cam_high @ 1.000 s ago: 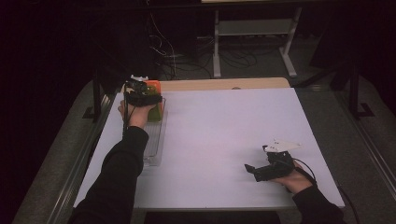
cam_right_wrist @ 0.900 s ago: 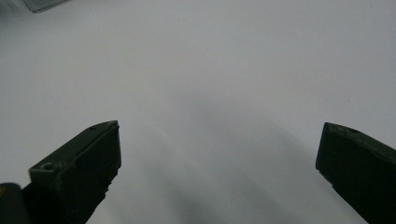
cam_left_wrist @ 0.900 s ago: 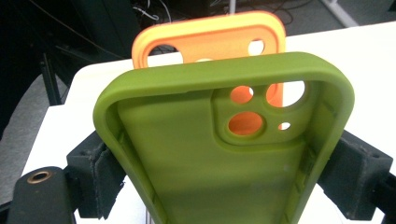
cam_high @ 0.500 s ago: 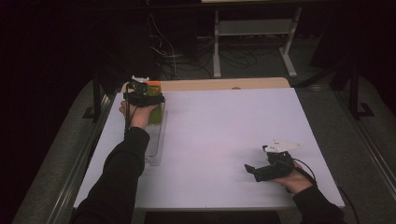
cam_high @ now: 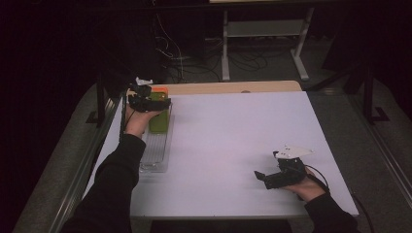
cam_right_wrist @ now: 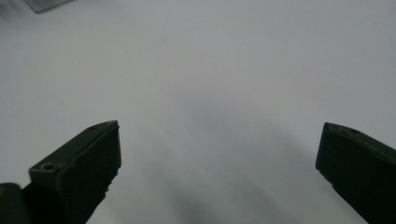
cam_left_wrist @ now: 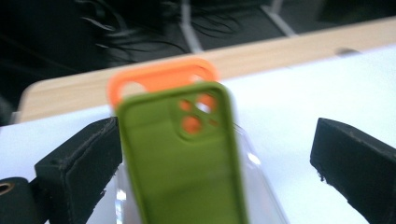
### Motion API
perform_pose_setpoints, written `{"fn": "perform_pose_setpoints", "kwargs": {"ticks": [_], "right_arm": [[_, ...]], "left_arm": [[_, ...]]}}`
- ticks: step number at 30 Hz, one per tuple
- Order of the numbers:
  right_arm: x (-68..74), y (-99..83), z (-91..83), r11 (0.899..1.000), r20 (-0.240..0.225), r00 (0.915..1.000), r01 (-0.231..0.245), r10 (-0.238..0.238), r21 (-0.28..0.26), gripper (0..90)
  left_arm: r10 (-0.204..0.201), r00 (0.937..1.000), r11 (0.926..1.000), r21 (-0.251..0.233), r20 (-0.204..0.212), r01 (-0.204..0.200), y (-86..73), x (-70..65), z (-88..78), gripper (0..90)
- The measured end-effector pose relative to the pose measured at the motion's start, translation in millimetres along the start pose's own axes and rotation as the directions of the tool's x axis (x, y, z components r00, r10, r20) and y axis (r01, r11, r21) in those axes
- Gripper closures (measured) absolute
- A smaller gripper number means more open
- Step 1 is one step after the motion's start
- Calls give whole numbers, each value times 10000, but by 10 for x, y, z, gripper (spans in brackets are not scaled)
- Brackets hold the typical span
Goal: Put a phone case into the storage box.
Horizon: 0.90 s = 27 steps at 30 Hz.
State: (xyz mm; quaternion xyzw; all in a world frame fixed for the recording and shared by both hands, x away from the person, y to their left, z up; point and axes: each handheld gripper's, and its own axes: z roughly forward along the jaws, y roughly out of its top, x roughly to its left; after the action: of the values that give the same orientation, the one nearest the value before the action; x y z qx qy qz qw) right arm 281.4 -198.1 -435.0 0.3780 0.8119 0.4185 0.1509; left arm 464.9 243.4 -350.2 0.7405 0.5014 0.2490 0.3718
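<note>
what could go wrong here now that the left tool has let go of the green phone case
The green phone case stands upright in the clear rack against the orange case. The left tool, its jaws just opened, stands close on one side; pulling away crookedly could tip it. The rack sits near the table edge and might be nudged.

No readable text, labels, brands, numbers or signs in any view. The green phone case [cam_left_wrist: 182,158] and the orange phone case [cam_left_wrist: 161,77] behind it show plain backs with camera cutouts only, no logo or print. The white tabletop [cam_high: 233,141] is unmarked.
</note>
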Motion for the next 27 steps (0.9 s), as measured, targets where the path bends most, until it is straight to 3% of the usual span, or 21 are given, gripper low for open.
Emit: {"fn": "perform_pose_setpoints", "kwargs": {"ticks": [3, 5, 8, 12, 13, 15, 16, 19, 22, 24, 27], "right_arm": [[-2, 6, -7, 10000, 17, 10000, 75, -75, -26, 0], [-1, 8, -9, 10000, 21, 10000, 75, -75, -45, 0], [1, 11, -11, 9999, 0, 10000, 90, -90, -71, 0], [8, 24, -21, 9998, -16, 9999, 154, -154, -113, 0], [12, 33, -30, 9998, 1, 9998, 186, -186, -118, 0], [26, 50, -54, 9997, -54, 9998, 210, -211, -153, 0], [36, 61, -63, 9997, -80, 9998, 189, -190, -162, 0], [47, 93, -91, 9992, -183, 9993, 316, -321, -249, 0], [61, 120, -115, 9992, -245, 9992, 295, -302, -259, 0], [63, 133, -125, 9985, -300, 9986, 432, -442, -324, 0], [70, 157, -146, 9979, -301, 9982, 510, -522, -400, 0]], "left_arm": [[479, 9957, 9989, -23, 798, -479, -44, -45, -132, 17], [660, 9884, 9978, -116, 1367, -650, -75, -76, -229, 17], [960, 9728, 9952, -361, 2107, -904, -123, -128, -376, 17], [1478, 9467, 9886, -691, 2862, -1335, -205, -221, -572, 17], [1445, 9400, 9890, -766, 3089, -1269, -244, -258, -626, 17], [1628, 9287, 9860, -881, 3333, -1412, -300, -291, -694, 17], [1745, 9188, 9841, -945, 3540, -1505, -343, -313, -739, 17], [1912, 8995, 9813, -984, 3928, -1656, -447, -361, -813, 17], [2054, 8826, 9785, -1037, 4229, -1780, -569, -417, -869, 17], [2210, 8724, 9752, -1095, 4360, -1923, -646, -444, -894, 17], [2442, 8624, 9697, -1075, 4433, -2193, -762, -482, -921, 17]]}}
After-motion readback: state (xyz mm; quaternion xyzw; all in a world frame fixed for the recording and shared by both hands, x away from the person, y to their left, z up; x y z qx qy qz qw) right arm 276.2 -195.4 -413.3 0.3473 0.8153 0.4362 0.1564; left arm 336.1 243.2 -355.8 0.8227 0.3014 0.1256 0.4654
